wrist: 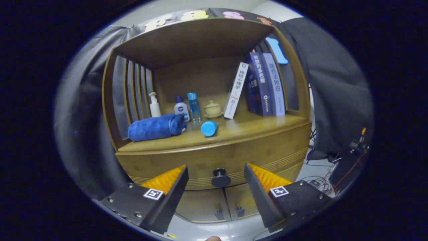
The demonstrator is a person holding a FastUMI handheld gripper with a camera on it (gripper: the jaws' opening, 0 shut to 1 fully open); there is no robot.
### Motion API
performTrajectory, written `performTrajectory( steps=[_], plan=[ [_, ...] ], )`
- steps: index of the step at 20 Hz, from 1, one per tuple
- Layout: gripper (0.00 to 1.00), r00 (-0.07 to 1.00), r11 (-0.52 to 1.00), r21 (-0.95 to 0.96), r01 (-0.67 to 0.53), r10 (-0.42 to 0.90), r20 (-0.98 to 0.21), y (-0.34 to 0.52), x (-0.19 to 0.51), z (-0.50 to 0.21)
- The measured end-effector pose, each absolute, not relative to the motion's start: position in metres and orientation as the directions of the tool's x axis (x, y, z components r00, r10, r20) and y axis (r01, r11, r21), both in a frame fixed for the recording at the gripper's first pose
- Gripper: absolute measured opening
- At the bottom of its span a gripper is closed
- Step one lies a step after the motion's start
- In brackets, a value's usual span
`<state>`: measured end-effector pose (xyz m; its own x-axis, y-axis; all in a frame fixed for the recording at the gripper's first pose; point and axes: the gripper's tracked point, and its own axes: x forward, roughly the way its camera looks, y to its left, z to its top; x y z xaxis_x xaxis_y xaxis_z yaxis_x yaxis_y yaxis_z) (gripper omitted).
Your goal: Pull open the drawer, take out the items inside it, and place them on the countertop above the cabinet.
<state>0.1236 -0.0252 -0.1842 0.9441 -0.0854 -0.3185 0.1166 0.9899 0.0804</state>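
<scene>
The gripper (215, 182) stood wide, holding nothing, with the dark round knob (220, 177) of the drawer (214, 160) just ahead, in line with the gap between its fingers. The drawer sat flush and closed in the wooden cabinet (291, 100), so whatever it held could not be seen. On the worktop (254, 125) above lay a rolled blue towel (156, 127), a blue cylinder on its side (209, 128), three bottles, a small lidded cup and some books. Closed like that, the drawer fitted either a start or an end with the things already set out. The knob looked small, hard and smooth, likely slippery. It seemed the one place to take hold of the drawer, gripped squarely behind its head. The wooden front looked stiff and fairly heavy.
</scene>
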Motion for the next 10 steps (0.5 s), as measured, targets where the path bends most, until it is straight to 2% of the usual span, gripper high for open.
performTrajectory(
  steps=[10],
  plan=[
    [1.0,0.976,0.992,0.02,0.128,-0.122,-0.182,-0.014,0.057,-0.046]
  ],
)
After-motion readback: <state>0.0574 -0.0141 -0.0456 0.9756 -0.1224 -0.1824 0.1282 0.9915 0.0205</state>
